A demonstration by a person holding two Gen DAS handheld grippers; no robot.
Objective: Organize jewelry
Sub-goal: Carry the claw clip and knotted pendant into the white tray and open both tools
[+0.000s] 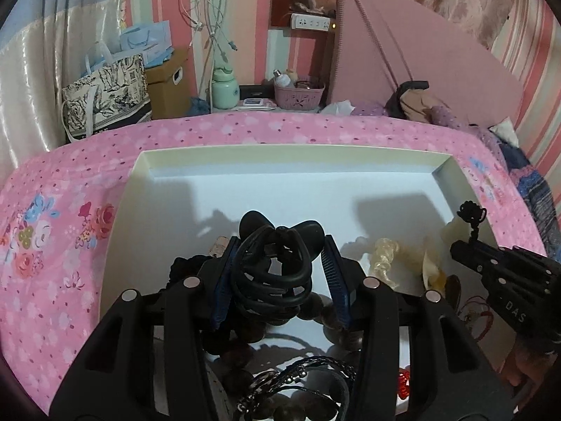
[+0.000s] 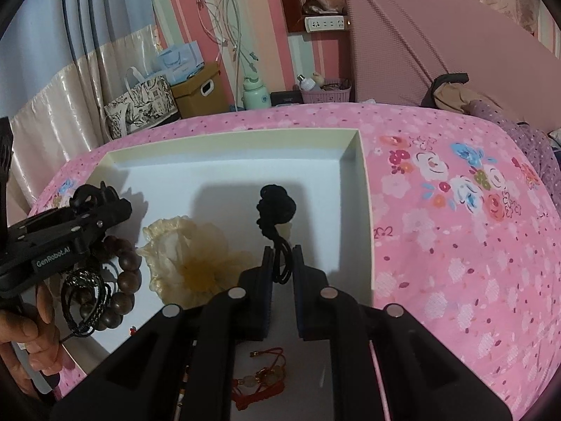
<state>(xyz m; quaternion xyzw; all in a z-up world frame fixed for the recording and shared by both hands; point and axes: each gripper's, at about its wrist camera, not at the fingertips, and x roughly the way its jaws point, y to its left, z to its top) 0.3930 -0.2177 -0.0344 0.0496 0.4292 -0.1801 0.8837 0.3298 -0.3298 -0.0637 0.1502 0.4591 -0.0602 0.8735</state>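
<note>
A white tray (image 1: 168,175) lies on the pink floral bedspread and holds the jewelry. My left gripper (image 1: 280,263) is shut on a black claw hair clip (image 1: 277,249), held above the tray's near left part; it also shows in the right wrist view (image 2: 94,200). My right gripper (image 2: 282,259) is shut on a black knotted cord ornament (image 2: 275,207) that sticks up over the tray. Below lie a wooden bead bracelet (image 2: 124,273), black braided cords (image 2: 84,301), a cream fabric flower (image 2: 189,263) and a red string bracelet (image 2: 261,379).
The pink bedspread (image 2: 455,245) surrounds the tray. A padded pink headboard (image 2: 420,52) stands at the back right. Bags, a cardboard box (image 2: 200,87), a green bottle (image 2: 256,94) and a small pink basket (image 2: 326,94) stand beyond the bed's far edge.
</note>
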